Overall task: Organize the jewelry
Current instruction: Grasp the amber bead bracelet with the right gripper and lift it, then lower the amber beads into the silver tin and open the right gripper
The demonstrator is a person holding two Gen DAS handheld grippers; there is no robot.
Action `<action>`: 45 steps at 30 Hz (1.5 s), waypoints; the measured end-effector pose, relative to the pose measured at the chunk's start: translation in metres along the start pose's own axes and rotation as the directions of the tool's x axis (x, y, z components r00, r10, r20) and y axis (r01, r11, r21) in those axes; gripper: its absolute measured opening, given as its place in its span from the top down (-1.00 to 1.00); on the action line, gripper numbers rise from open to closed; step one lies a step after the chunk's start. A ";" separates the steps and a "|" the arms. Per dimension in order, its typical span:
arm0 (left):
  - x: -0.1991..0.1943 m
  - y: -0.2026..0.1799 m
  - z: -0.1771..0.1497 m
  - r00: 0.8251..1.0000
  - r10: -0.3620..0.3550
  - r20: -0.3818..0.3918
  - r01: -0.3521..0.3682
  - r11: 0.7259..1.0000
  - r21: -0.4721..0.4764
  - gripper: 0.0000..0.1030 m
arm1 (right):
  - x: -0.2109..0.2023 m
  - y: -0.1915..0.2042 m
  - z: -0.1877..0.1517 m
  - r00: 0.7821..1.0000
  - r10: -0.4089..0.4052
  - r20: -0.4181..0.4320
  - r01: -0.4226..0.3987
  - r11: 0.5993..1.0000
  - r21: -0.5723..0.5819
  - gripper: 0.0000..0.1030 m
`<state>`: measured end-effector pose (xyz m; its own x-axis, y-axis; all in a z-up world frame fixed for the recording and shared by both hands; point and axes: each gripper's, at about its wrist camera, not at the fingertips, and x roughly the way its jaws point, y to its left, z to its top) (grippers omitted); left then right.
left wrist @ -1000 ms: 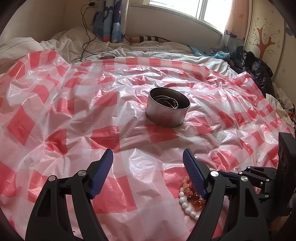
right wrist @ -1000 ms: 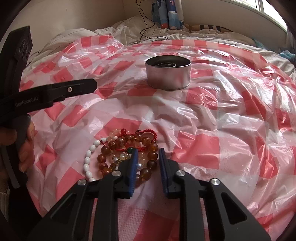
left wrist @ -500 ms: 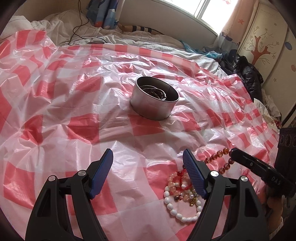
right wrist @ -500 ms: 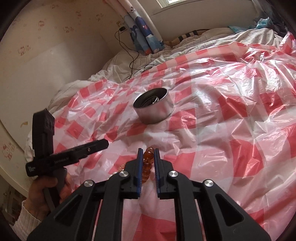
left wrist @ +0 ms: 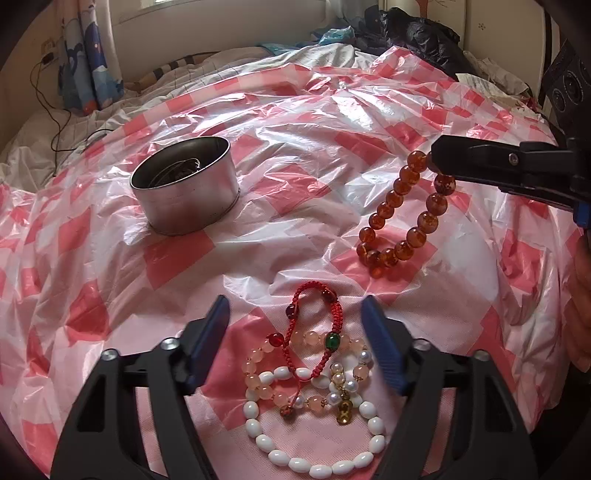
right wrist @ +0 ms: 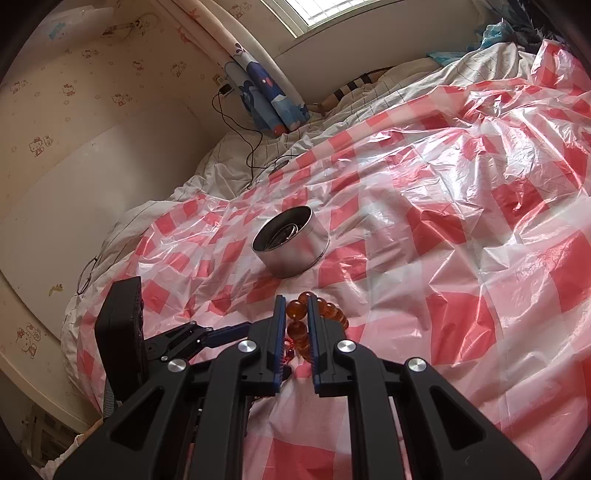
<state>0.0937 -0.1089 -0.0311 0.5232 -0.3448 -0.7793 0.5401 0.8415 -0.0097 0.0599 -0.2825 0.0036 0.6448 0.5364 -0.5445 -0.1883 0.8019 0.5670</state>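
Note:
My right gripper (right wrist: 296, 308) is shut on an amber bead bracelet (right wrist: 298, 309), which hangs in the air from its tip in the left wrist view (left wrist: 400, 218). My left gripper (left wrist: 295, 314) is open and empty, above a pile of jewelry: a red cord bracelet (left wrist: 317, 325), a pink bead bracelet (left wrist: 273, 369) and a white bead bracelet (left wrist: 317, 454). A round metal tin (left wrist: 184, 192) with metal jewelry inside stands on the red-checked plastic sheet (left wrist: 332, 155); it also shows in the right wrist view (right wrist: 290, 242), beyond the held bracelet.
The plastic sheet (right wrist: 461, 221) covers a bed. White bedding (right wrist: 221, 162) and a black cable (right wrist: 240, 133) lie at the far side below a curtain (right wrist: 266, 96). Dark clothes (left wrist: 417, 33) are heaped at the far right.
My right gripper has lifted the amber bracelet off the pile and carried it up and toward the tin. My left gripper has moved over the remaining pile, still open.

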 end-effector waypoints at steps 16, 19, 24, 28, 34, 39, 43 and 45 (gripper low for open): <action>-0.052 0.080 0.010 0.958 -0.184 0.218 0.251 0.908 -0.335 0.79 | -0.004 0.024 0.029 0.987 0.152 0.041 -0.152 0.988 -0.019 0.76; -0.057 0.098 0.021 0.959 -0.160 0.235 0.239 0.902 -0.361 0.79 | 0.007 0.035 0.050 0.981 0.191 0.037 -0.190 0.981 -0.028 0.76; -0.057 0.122 0.047 0.959 -0.128 0.253 0.217 0.906 -0.364 0.79 | 0.031 0.059 0.082 0.973 0.230 0.023 -0.227 0.971 -0.073 0.76; -0.042 0.145 0.069 0.960 -0.123 0.253 0.216 0.898 -0.382 0.79 | 0.049 0.067 0.099 0.973 0.230 0.027 -0.226 0.970 -0.094 0.76; -0.006 0.159 0.099 0.964 -0.123 0.234 0.211 0.892 -0.400 0.79 | 0.078 0.056 0.114 0.976 0.216 0.006 -0.215 0.974 -0.076 0.76; 0.032 0.162 0.108 0.985 -0.119 0.125 0.162 0.892 -0.422 0.78 | 0.109 0.046 0.121 0.984 0.178 -0.028 -0.179 0.981 -0.080 0.76; 0.043 0.175 0.102 0.991 -0.109 0.076 0.132 0.877 -0.462 0.33 | 0.135 0.039 0.118 0.992 0.113 -0.050 -0.118 0.987 -0.107 0.76; 0.036 0.182 0.097 0.987 -0.124 0.104 0.158 0.868 -0.470 0.30 | 0.147 0.036 0.114 0.994 0.086 -0.064 -0.093 0.990 -0.110 0.76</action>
<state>0.2748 -0.0088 -0.0005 0.5181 -0.4874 -0.7028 0.2420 0.8717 -0.4261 0.2325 -0.2046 0.0138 0.5775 0.6194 -0.5318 -0.3281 0.7726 0.5436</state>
